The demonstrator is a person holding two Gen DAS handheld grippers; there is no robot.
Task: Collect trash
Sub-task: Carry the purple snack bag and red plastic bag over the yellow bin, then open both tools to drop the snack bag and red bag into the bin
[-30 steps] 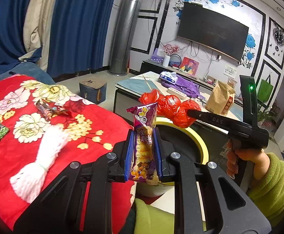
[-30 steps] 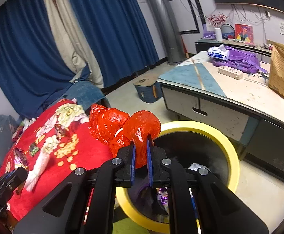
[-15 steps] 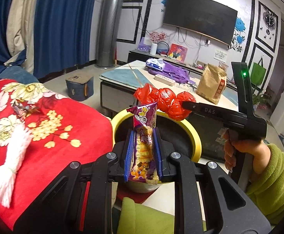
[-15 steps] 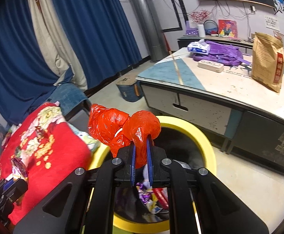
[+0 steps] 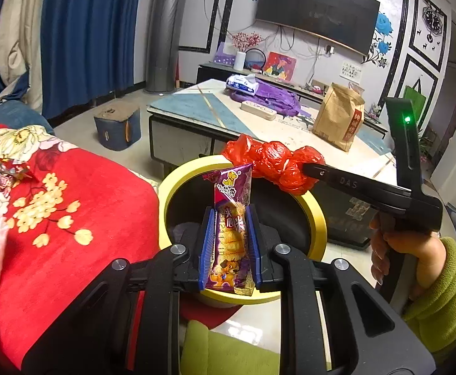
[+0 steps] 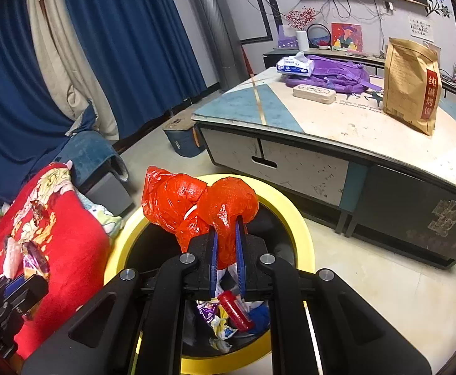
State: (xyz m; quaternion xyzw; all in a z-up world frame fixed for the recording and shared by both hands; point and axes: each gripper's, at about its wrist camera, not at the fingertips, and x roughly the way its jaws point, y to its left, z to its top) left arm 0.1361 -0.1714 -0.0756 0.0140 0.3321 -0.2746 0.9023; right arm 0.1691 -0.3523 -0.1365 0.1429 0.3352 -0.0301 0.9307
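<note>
My left gripper is shut on a purple snack packet, held upright over the near rim of the yellow-rimmed trash bin. My right gripper is shut on a crumpled red plastic bag and holds it over the bin's opening. The bag also shows in the left wrist view, over the bin's far rim. Several wrappers and a red tube lie inside the bin. A foil wrapper lies on the red blanket.
A red floral blanket covers the seat left of the bin. A low coffee table stands behind it with a brown paper bag, a purple bag and tissues. A small box stool sits on the floor.
Both grippers have moved toward the bin with their loads. The packet and the red bag now hang over the bin, and its contents show in the right wrist view.
</note>
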